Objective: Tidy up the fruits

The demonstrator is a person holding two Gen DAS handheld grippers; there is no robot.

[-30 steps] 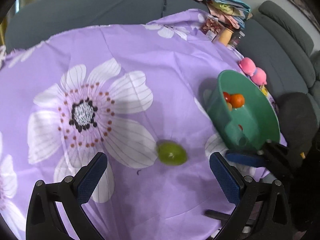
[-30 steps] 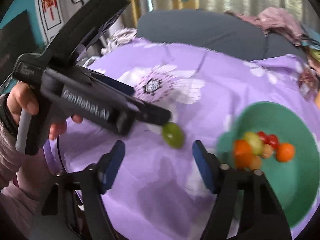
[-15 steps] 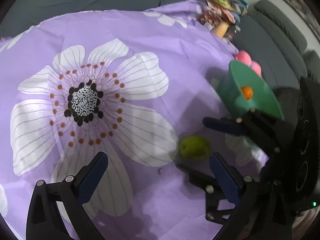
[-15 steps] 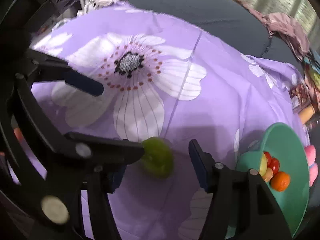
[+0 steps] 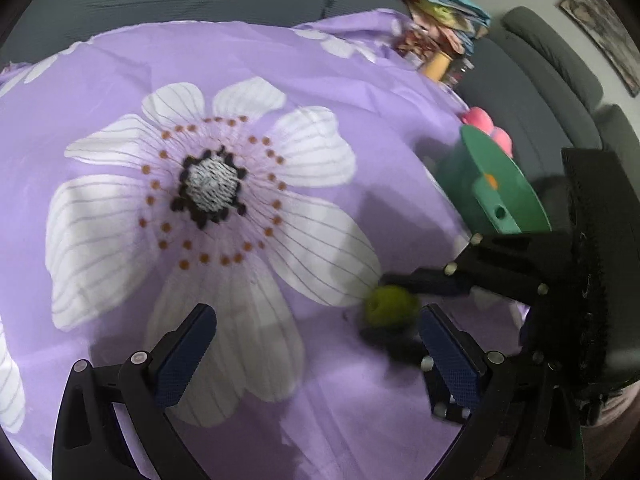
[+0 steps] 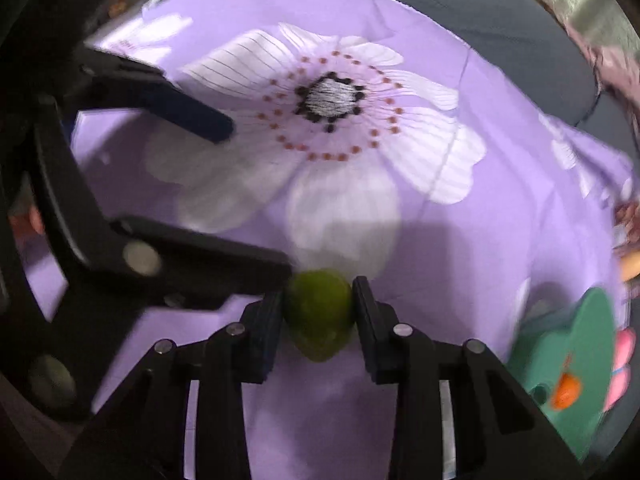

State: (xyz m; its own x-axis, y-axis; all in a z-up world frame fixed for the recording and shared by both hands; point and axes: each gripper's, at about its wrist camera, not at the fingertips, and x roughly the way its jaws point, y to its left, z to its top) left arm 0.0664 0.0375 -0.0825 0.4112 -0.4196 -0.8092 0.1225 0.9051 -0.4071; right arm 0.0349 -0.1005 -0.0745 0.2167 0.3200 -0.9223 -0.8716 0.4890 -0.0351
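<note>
A green fruit [image 6: 318,316] lies on the purple flowered cloth [image 6: 500,240]. My right gripper [image 6: 318,300] points steeply down over it, and its closing jaws have a pad touching each side of the fruit. In the left wrist view the same fruit [image 5: 390,306] sits between the right gripper's dark fingers [image 5: 424,282], just off my left gripper's right fingertip. My left gripper [image 5: 316,316] is open above the cloth with nothing in it. A green bowl [image 6: 572,352] with an orange fruit [image 6: 565,394] in it stands at the right.
Pink round things [image 5: 478,120] sit behind the green bowl [image 5: 504,192]. A pile of clutter [image 5: 440,36] lies at the cloth's far right corner. A grey sofa [image 5: 532,76] curves around the back and right. The left gripper's black frame [image 6: 80,240] crowds the right wrist view's left side.
My right gripper came down over the green fruit and its jaws went from wide apart to pressing on it. The left gripper drifted so the fruit now sits by its right finger.
</note>
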